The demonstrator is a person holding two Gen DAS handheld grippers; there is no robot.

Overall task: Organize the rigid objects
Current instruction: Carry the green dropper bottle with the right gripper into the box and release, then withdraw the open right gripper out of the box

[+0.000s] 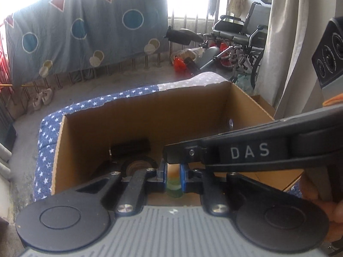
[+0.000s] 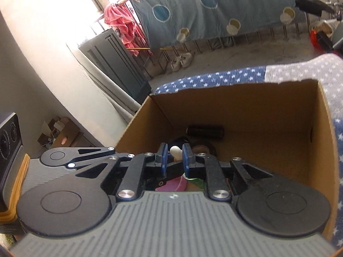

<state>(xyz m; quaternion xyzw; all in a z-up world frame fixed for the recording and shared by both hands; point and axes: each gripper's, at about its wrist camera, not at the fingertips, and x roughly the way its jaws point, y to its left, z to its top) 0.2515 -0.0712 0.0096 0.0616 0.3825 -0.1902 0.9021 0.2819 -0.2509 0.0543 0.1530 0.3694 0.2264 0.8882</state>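
Observation:
An open cardboard box (image 1: 137, 115) stands on a star-patterned cloth; it also shows in the right wrist view (image 2: 246, 105). Inside lie a black cylinder (image 1: 130, 148) and a roll of black tape (image 1: 137, 165). My left gripper (image 1: 173, 174) is over the box's near edge, its blue pads (image 1: 163, 171) shut on a green bottle (image 1: 174, 187). My right gripper (image 2: 174, 160) hangs inside the box, pads (image 2: 164, 159) closed on a white-capped object (image 2: 175, 151) with a pink and green body below. The right gripper's arm (image 1: 246, 152) crosses the left wrist view.
The blue and grey star cloth (image 1: 46, 147) surrounds the box. A quilt (image 1: 85, 27) hangs on a railing behind, with shoes (image 1: 42, 98) on the floor. A wheelchair (image 1: 240, 40) and a curtain (image 1: 285, 42) stand at right. A grey cabinet (image 2: 115, 64) stands at left.

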